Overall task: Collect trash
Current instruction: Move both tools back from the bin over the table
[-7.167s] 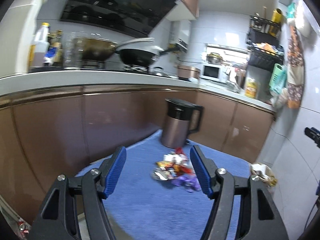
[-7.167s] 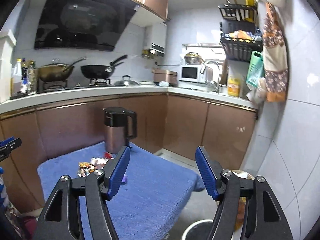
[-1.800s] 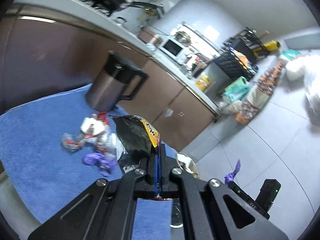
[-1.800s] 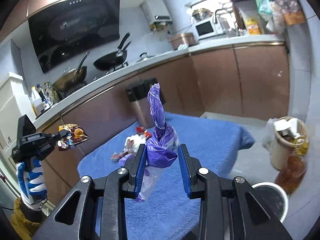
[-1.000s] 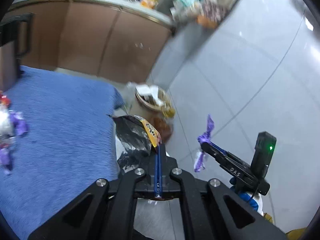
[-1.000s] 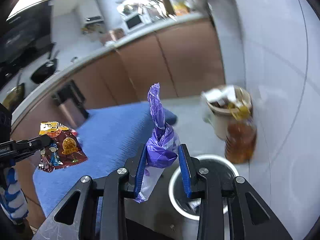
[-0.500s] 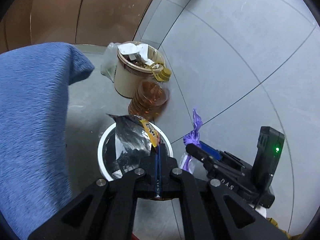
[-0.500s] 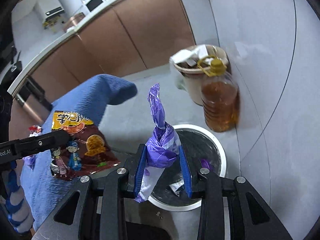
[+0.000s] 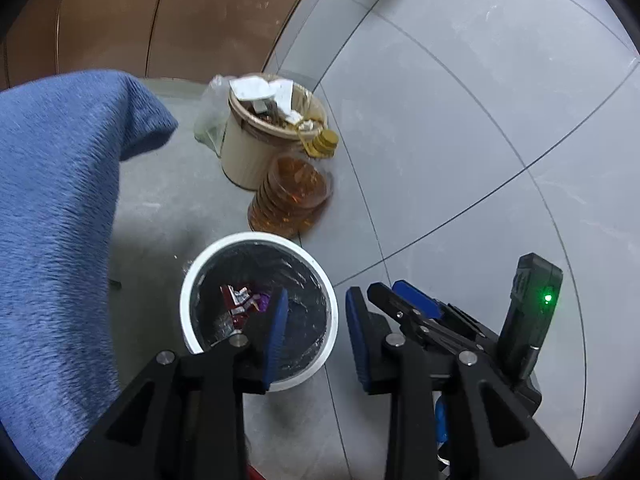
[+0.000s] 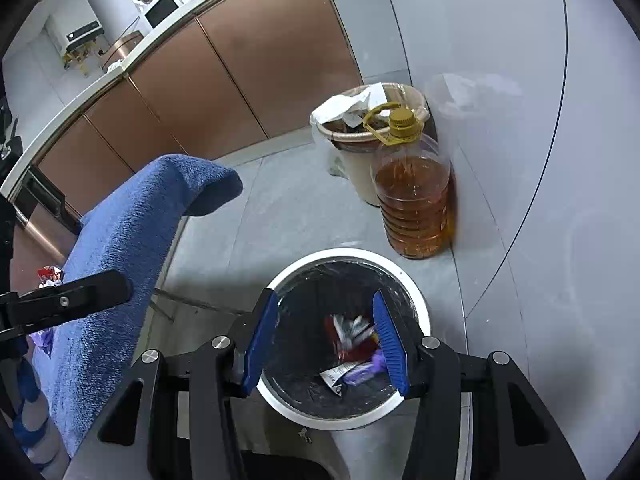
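Left wrist view: the left gripper hangs released above the round white black-lined trash bin on the grey tiled floor; crumpled red and purple wrappers lie inside; a blue towel-covered surface fills the left.

Right wrist view: the right gripper hangs released over the bin; wrappers lie within; an amber oil bottle and a beige waste bucket stand beyond, by brown cabinets.

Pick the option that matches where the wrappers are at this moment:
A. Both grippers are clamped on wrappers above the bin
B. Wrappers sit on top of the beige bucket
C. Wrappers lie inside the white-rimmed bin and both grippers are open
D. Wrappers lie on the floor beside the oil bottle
C: the wrappers lie at the bottom of the white-rimmed bin, while the left gripper and the right gripper both hang open and empty above it.
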The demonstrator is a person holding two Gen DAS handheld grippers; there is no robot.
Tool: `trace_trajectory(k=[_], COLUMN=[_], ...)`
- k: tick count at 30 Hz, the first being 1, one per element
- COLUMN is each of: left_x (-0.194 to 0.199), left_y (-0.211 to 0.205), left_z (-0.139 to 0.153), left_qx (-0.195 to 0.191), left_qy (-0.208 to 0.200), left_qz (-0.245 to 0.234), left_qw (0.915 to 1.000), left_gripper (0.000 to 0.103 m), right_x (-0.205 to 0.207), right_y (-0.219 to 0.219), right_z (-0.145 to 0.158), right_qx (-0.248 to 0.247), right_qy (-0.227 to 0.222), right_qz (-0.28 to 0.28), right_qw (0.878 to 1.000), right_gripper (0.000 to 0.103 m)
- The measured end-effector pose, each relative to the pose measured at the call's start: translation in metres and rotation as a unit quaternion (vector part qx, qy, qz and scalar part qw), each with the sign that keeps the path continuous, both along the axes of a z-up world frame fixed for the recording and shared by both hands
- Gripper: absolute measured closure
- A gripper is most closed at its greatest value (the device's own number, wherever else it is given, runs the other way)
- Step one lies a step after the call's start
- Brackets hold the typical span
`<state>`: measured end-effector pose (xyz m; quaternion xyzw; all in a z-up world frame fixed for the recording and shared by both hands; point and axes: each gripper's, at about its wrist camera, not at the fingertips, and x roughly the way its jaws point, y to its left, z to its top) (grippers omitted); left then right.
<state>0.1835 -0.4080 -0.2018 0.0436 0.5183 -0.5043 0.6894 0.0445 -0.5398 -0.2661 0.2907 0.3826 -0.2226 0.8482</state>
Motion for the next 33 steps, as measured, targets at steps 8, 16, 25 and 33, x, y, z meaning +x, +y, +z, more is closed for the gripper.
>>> trace_trajectory(k=[8, 16, 25, 33], left_x=[-0.008, -0.025, -0.035, -0.042], left_y=[0.037, 0.097, 0.195, 0.289], left_z=[0.043, 0.092, 0.142, 0.168], left_qx=[-0.021, -0.054, -0.088, -0.101], left_qy=[-0.064, -0.138, -0.238, -0.293], left_qz=[0.024, 0.056, 0.148, 0.251], left_qw=[0.9974, 0.9874, 0.9558, 0.9169], left_gripper=[0.074, 0.074, 0.052, 0.050], right_x=[-0.001, 0.002, 0.000, -0.001], right_y=[0.017, 0.054, 0.109, 0.166], right_z=[0.031, 0.085, 0.155, 0.208], right_qx=[-0.029, -0.073, -0.131, -0.175], right_qy=[-0.022, -0.061, -0.111, -0.150], right_qz=[0.009, 0.040, 0.082, 0.127], right_qw=[0.999, 0.995, 0.982, 0.965], right_gripper=[0.054, 0.054, 0.051, 0.033])
